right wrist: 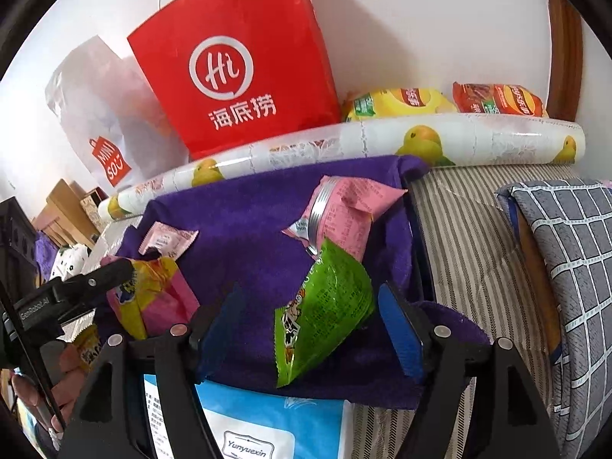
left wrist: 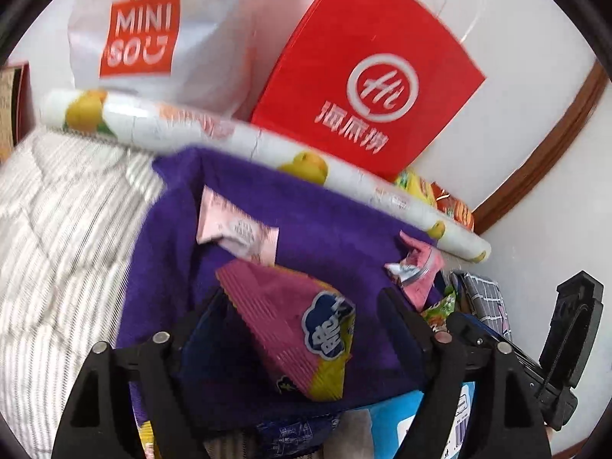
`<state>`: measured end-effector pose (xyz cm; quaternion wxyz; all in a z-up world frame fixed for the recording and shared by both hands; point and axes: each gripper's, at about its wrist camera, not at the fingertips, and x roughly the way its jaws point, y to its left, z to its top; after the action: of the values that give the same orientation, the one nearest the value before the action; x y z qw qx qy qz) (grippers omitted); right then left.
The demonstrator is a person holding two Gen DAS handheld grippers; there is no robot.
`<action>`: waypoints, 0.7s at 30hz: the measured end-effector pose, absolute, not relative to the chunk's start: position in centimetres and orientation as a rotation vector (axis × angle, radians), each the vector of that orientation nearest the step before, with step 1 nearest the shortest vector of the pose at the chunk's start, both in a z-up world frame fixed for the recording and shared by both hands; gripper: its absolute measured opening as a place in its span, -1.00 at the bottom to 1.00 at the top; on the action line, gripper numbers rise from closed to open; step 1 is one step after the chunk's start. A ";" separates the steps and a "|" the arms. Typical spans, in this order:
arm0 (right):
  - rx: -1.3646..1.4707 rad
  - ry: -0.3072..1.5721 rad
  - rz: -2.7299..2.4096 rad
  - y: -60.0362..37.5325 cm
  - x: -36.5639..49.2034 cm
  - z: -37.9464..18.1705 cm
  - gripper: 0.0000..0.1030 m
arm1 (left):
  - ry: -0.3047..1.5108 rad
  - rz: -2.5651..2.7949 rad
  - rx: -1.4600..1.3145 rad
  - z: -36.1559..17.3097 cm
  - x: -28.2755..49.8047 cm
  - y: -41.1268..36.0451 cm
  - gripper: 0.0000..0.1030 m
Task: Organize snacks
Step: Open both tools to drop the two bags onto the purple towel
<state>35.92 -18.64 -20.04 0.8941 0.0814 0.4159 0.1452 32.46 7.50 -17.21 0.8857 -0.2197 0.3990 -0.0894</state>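
A purple cloth (left wrist: 325,229) (right wrist: 248,222) holds the snacks. My left gripper (left wrist: 302,294) is open, and a pink and yellow snack packet (left wrist: 294,325) (right wrist: 153,298) lies between its fingers without touching the pads. My right gripper (right wrist: 310,290) is open too. A green packet (right wrist: 325,313) stands tilted between its blue pads, clear of the left one. On the cloth farther back lie a small pink sachet (left wrist: 237,229) (right wrist: 168,239) and a pink pouch with a silver rim (right wrist: 340,214) (left wrist: 417,267). A blue and white bag (right wrist: 267,420) sits under the grippers.
Behind the cloth lies a fruit-printed roll (left wrist: 229,130) (right wrist: 382,141). A red paper bag (left wrist: 367,76) (right wrist: 237,57) and a white shopping bag (left wrist: 153,30) lean on the wall. Yellow (right wrist: 397,101) and orange (right wrist: 497,101) chip bags sit right of them. Striped bedding (left wrist: 57,210) and a checked pillow (right wrist: 566,267) flank the cloth.
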 end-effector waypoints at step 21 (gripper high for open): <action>0.142 0.731 0.338 -16.6 27.0 -15.8 0.42 | 0.717 -0.197 -0.430 -13.0 26.4 9.8 0.57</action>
<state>27.00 -16.63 -15.78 0.9177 0.0689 0.3552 0.1642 26.43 9.82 -13.02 0.9092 -0.2083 0.3477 -0.0954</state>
